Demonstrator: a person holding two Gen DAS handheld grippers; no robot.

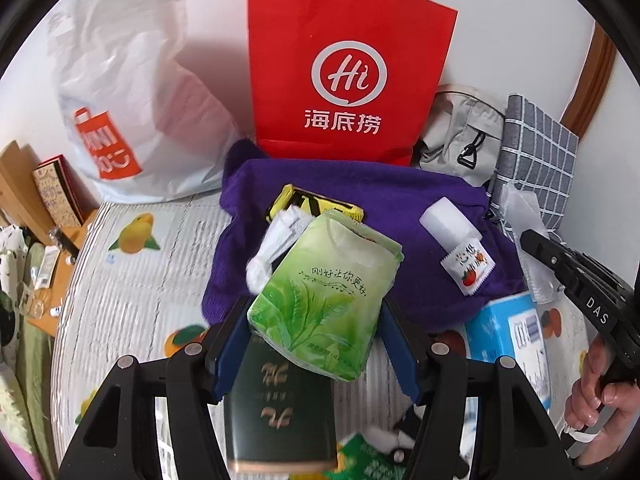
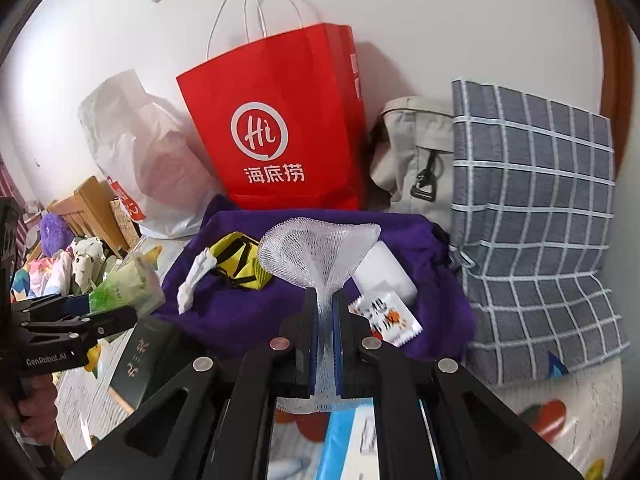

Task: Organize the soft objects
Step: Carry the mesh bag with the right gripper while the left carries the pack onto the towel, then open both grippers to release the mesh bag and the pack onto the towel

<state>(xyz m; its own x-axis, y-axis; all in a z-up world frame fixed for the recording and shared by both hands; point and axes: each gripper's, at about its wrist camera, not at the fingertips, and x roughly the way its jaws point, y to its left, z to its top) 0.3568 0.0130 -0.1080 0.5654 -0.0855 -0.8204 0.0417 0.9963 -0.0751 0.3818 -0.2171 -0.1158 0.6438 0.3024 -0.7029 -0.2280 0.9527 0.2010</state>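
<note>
Jaws of the left gripper [image 1: 316, 320] clamp a soft green tissue pack with leaf print [image 1: 326, 300], held above a dark green box with gold characters [image 1: 280, 404]. Jaws of the right gripper [image 2: 325, 312] are nearly closed, pinching a white mesh net [image 2: 316, 252] that fans out toward 12 o'clock. Beyond both lies a purple cloth [image 2: 248, 320] carrying a yellow-and-black pouch [image 2: 240, 260] and a white roll [image 2: 386, 272]. At 12 o'clock stands a red paper bag [image 2: 280, 120], with a grey checked cloth [image 2: 536, 220] at 2 o'clock.
</note>
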